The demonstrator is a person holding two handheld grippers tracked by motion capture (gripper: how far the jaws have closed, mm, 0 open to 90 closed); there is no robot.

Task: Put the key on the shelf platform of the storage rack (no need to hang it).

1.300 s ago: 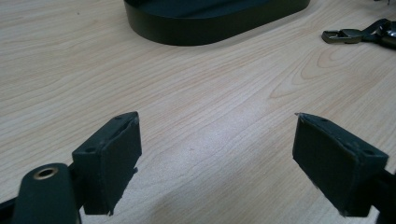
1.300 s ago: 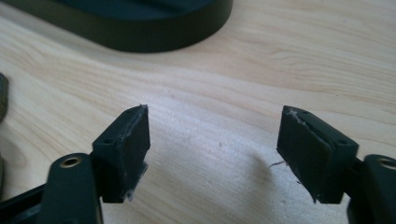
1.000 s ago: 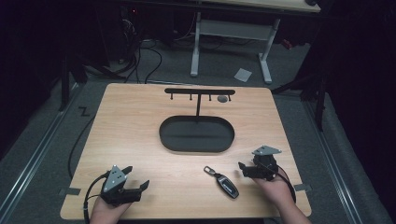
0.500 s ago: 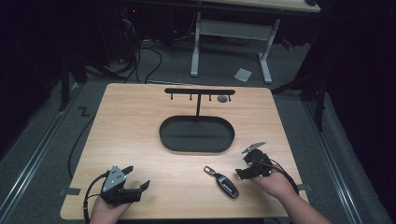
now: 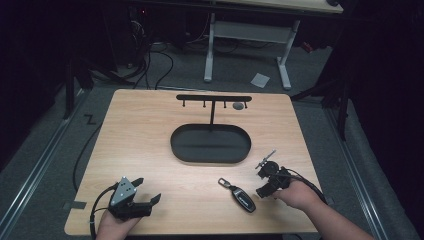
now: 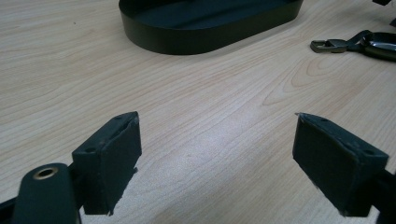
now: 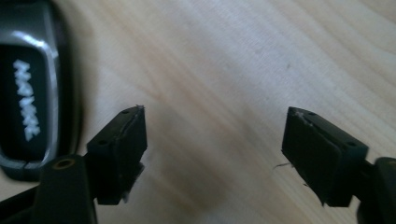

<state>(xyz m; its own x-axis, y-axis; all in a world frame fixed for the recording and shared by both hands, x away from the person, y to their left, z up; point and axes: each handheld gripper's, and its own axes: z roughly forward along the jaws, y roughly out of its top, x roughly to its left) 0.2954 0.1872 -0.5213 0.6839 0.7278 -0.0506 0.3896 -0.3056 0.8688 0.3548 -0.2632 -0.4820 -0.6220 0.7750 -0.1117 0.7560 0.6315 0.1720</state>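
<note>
A black key fob (image 5: pixel 243 198) with a metal clip lies flat on the wooden table (image 5: pixel 150 135), near its front edge. My right gripper (image 5: pixel 261 186) tilts down at the tabletop just right of the fob. Its jaws are open and have just been closing a little. In the right gripper view, the gripper (image 7: pixel 215 140) has bare wood between its pads, and the fob (image 7: pixel 28 93) lies left of the left jaw. My left gripper (image 5: pixel 148 190) rests open at the front left. Its own view shows the gripper (image 6: pixel 217 140) empty, with the fob (image 6: pixel 378 42) far off.
A black oval tray (image 5: pixel 210 155) sits mid-table, also seen in the left gripper view (image 6: pixel 205 32). Behind it stands a black T-shaped rack (image 5: pixel 212 98) with hooks, and a small grey object (image 5: pixel 238 106) hangs at its right end. Bare wood surrounds the tray.
My right gripper has moved left toward the key fob and tipped its jaws down at the table. The left gripper and the fob have stayed put.
</note>
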